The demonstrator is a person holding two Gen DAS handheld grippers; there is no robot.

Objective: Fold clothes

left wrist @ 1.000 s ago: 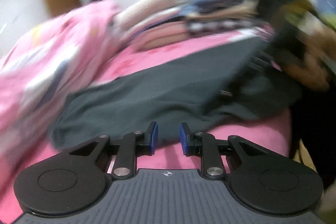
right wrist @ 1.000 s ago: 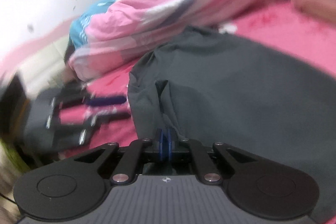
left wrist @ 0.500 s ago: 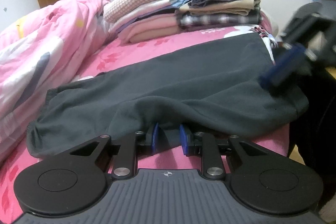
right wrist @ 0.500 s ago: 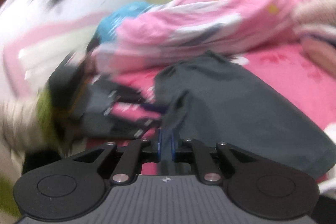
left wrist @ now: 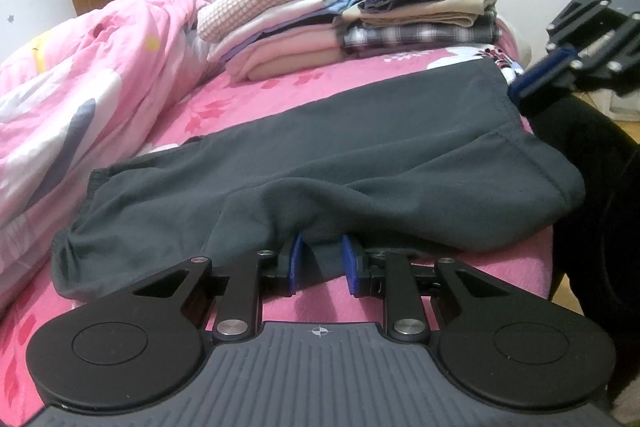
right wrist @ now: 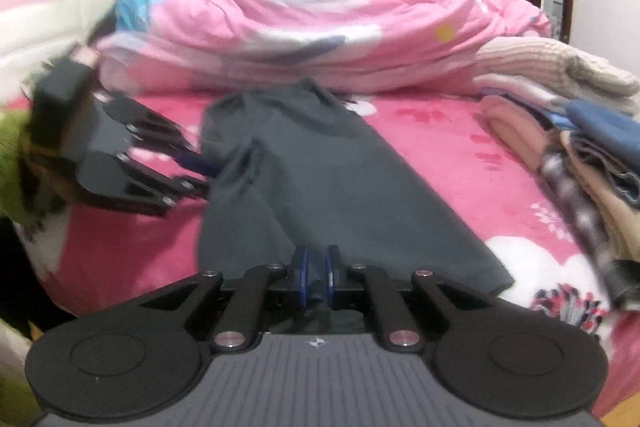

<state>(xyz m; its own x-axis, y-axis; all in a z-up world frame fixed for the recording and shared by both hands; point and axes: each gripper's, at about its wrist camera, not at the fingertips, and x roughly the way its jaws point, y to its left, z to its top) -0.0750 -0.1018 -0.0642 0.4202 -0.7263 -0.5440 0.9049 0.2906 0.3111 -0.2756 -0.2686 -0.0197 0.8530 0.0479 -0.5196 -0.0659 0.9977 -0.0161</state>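
The dark grey trousers [left wrist: 360, 155] lie lengthwise on the pink bed sheet [left wrist: 248, 95], in front of the folded stacks [left wrist: 344, 15] — soft, limp fleece that will likely sag and drag rather than hold a line, so it is best taken at hems and edges. The left tongs [left wrist: 320, 259] stand partly spread with a bunched fold of cloth between the pads. The right tongs [right wrist: 316, 277], nearly pressed together, have just eased open slightly — cloth is between the pads, though a firm pinch cannot be told.

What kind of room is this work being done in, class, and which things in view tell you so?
Most likely a home bedroom. The dark grey garment lies on a bed with a pink floral sheet, a rumpled pink quilt is heaped alongside, and stacks of folded clothes sit further back.
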